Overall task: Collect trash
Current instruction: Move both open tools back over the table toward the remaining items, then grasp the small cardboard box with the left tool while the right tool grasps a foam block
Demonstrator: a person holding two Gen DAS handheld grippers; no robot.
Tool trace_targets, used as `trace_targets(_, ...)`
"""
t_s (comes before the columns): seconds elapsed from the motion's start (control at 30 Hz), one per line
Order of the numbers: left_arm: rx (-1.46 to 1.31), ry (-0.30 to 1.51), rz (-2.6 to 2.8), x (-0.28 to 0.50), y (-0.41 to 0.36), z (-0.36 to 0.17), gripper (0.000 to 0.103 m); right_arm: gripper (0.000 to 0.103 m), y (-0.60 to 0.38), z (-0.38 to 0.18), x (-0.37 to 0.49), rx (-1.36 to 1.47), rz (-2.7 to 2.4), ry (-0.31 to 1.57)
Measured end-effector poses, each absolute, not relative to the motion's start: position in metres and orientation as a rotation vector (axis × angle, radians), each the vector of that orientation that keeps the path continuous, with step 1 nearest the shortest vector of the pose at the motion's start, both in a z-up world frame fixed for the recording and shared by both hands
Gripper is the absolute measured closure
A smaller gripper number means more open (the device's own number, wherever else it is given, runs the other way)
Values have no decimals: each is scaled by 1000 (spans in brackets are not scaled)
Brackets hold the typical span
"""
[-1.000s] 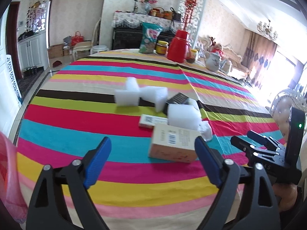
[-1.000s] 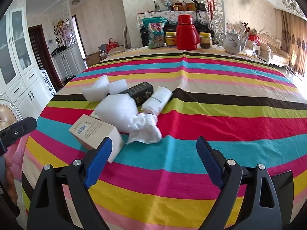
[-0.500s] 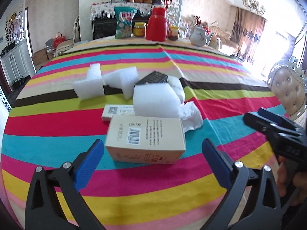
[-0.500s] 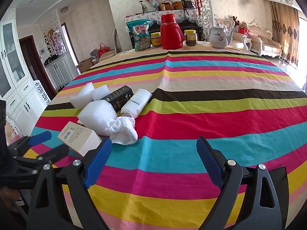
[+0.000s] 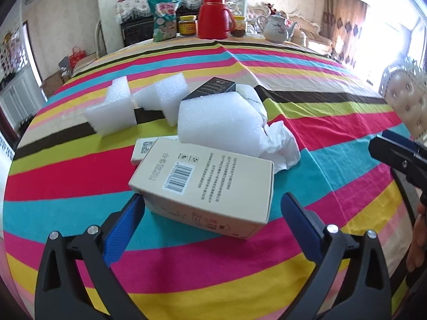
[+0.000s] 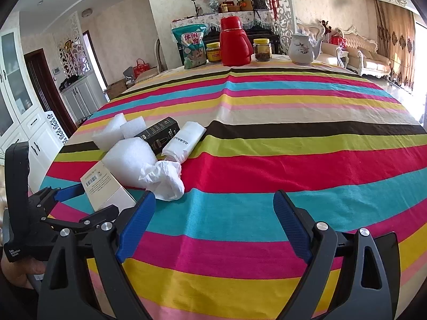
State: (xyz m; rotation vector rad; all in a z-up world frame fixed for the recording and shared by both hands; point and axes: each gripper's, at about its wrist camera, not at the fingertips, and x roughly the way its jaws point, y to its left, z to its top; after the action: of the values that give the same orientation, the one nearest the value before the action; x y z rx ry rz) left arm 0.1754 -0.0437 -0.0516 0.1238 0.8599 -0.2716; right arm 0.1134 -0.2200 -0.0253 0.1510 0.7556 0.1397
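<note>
A beige cardboard box [image 5: 202,178] with a barcode lies on the striped tablecloth [image 5: 66,176], at the near end of a trash pile. My left gripper [image 5: 210,200] is open, with the box's near end between its blue fingers. The left pad sits at the box's corner and the right pad stands clear. Behind the box are a white foam roll [image 5: 221,122], crumpled tissue [image 5: 280,146], two foam blocks [image 5: 112,109], a black box [image 5: 213,88] and a small white QR box [image 5: 142,149]. My right gripper [image 6: 214,198] hangs open and empty over the cloth, right of the pile.
At the table's far edge stand a red thermos [image 6: 236,45], a green snack bag [image 6: 192,45], two jars and a white teapot [image 6: 303,48]. A padded chair [image 5: 405,101] is at the table's right side. A white packet [image 6: 184,140] lies beside the black box.
My left gripper came forward and down onto the pile and its jaws widened, so the beige box now sits between its fingers. The right gripper barely shifted.
</note>
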Motion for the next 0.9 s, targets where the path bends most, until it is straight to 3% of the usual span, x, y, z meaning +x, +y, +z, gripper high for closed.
trace_targets(0.9,-130,947,-200,207,-43,-38,6,18,-222,-20,116,137,121,737)
